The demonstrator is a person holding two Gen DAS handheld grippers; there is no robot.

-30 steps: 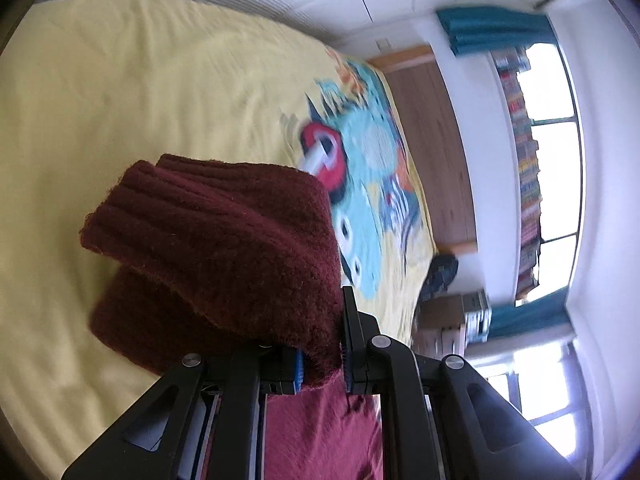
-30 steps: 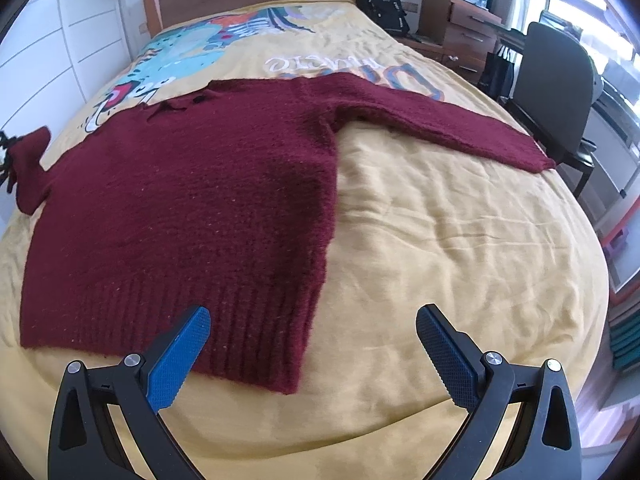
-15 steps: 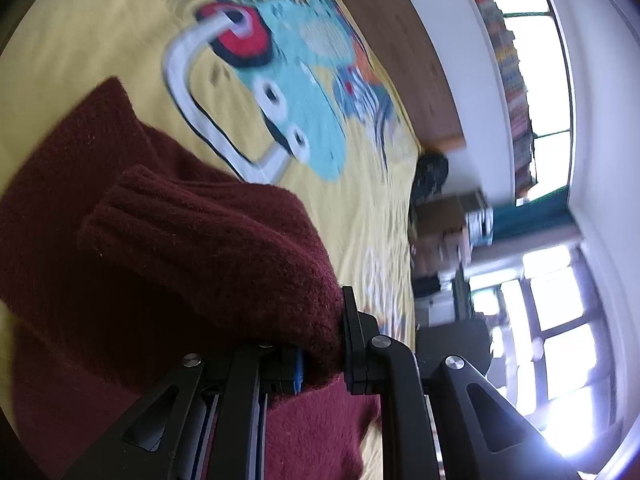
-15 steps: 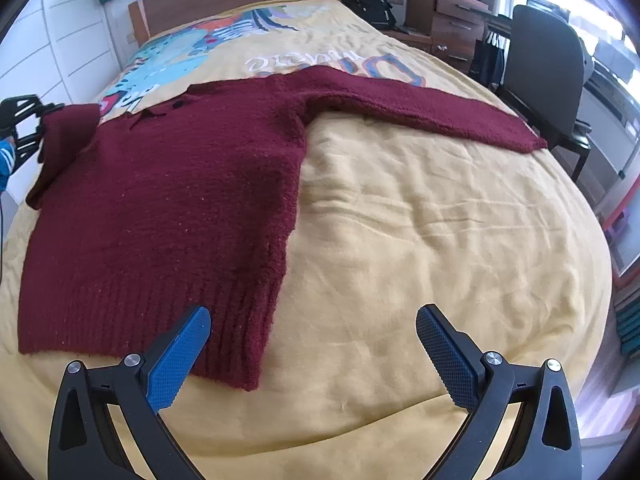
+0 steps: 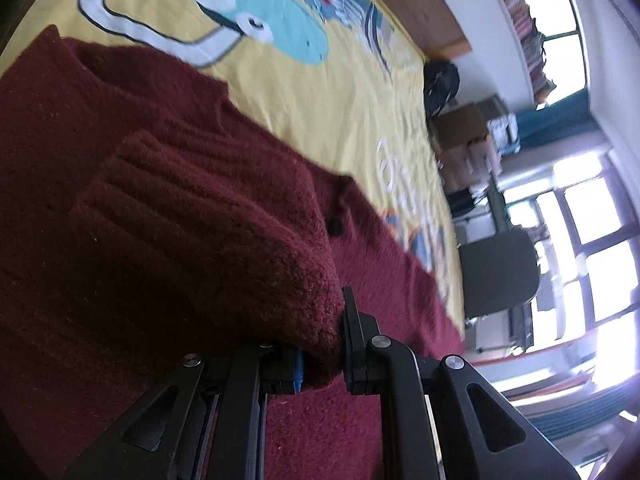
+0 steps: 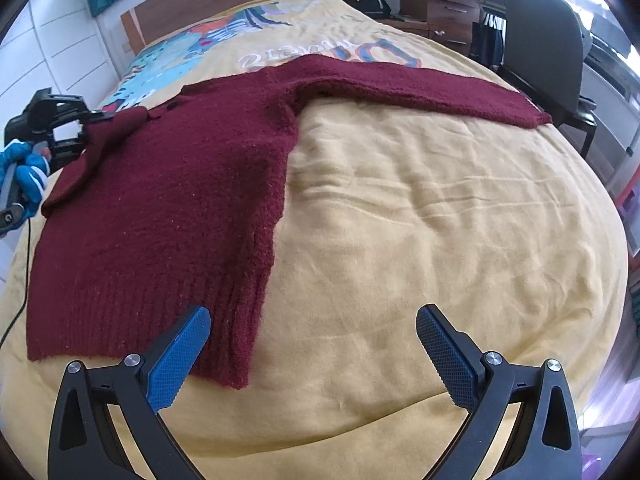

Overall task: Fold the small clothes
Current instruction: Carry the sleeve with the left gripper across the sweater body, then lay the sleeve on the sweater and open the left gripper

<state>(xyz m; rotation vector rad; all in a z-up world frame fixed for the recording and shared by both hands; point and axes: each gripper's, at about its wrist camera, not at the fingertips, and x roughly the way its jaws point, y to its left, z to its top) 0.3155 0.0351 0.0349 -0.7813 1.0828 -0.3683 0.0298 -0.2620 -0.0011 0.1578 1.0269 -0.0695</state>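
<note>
Right wrist view: your maroon sweater (image 6: 168, 200) lies flat on the yellow bedspread (image 6: 440, 220), one sleeve (image 6: 420, 88) stretched toward the office chair (image 6: 544, 40). Your left gripper (image 5: 324, 364) is clamped on the other sleeve's cuff (image 5: 208, 216), held over the sweater's body. Your right gripper (image 6: 312, 356) hovers spread apart near the sweater's hem.

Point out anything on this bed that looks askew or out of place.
Nothing damaged or spilled. The maroon sweater lies lopsided: one sleeve stretches flat towards the office chair, while the left gripper holds the other sleeve's cuff over the body. The right gripper is open.
</note>
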